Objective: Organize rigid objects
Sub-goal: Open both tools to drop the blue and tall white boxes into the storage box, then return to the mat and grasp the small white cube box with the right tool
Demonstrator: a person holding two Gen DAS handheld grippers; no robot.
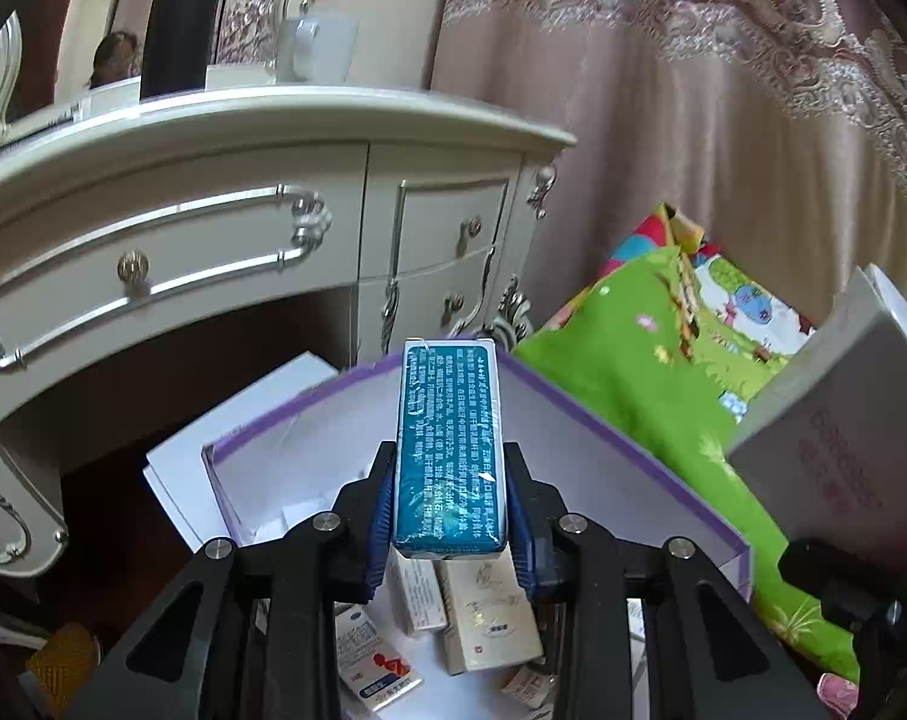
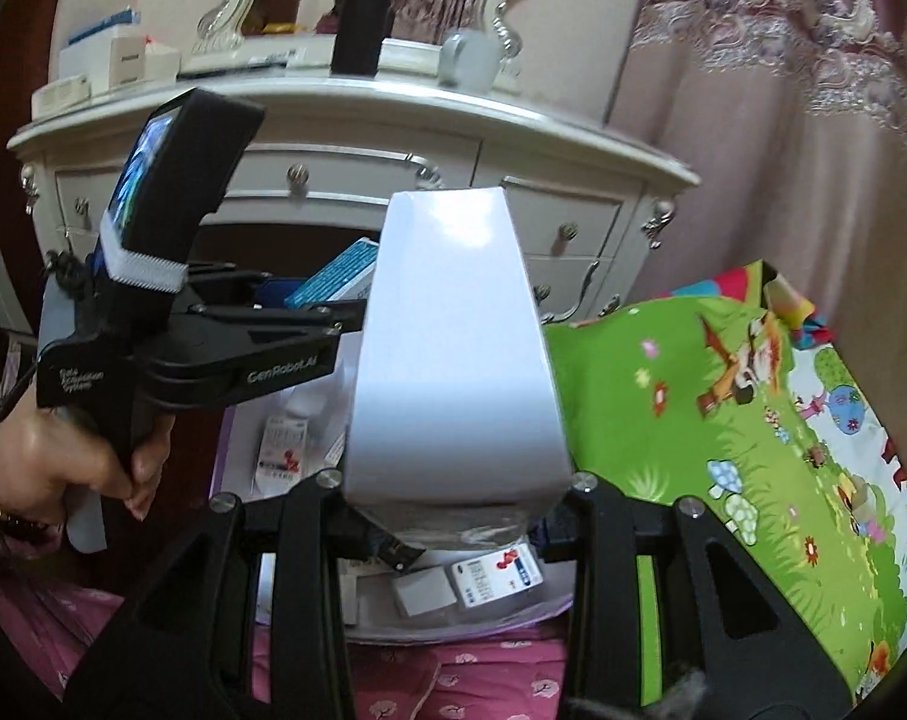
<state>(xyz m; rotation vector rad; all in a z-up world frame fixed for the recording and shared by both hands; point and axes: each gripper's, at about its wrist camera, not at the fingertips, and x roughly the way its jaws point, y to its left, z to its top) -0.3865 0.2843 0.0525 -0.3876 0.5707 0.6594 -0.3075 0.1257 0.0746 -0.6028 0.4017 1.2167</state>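
Left gripper point(image 1: 450, 516) jaws pinch a teal carton point(image 1: 450, 444) mid-frame over the purple-edged box point(image 1: 663, 468); right gripper point(image 2: 453, 516) clamps a white box point(image 2: 453, 348). Best lowered flat beside the small cartons point(image 1: 489, 618), probably.

Small cartons point(image 1: 489, 618) lie in the open box point(image 1: 663, 468), the dresser point(image 1: 225, 210) behind, the mat point(image 1: 645, 372) right.

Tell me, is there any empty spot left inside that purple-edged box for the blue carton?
Yes. The floor of the purple-edged box is bare at the far corner, beyond the teal carton clamped in the left gripper. The near end, under the gripper, is crowded with small medicine boxes.
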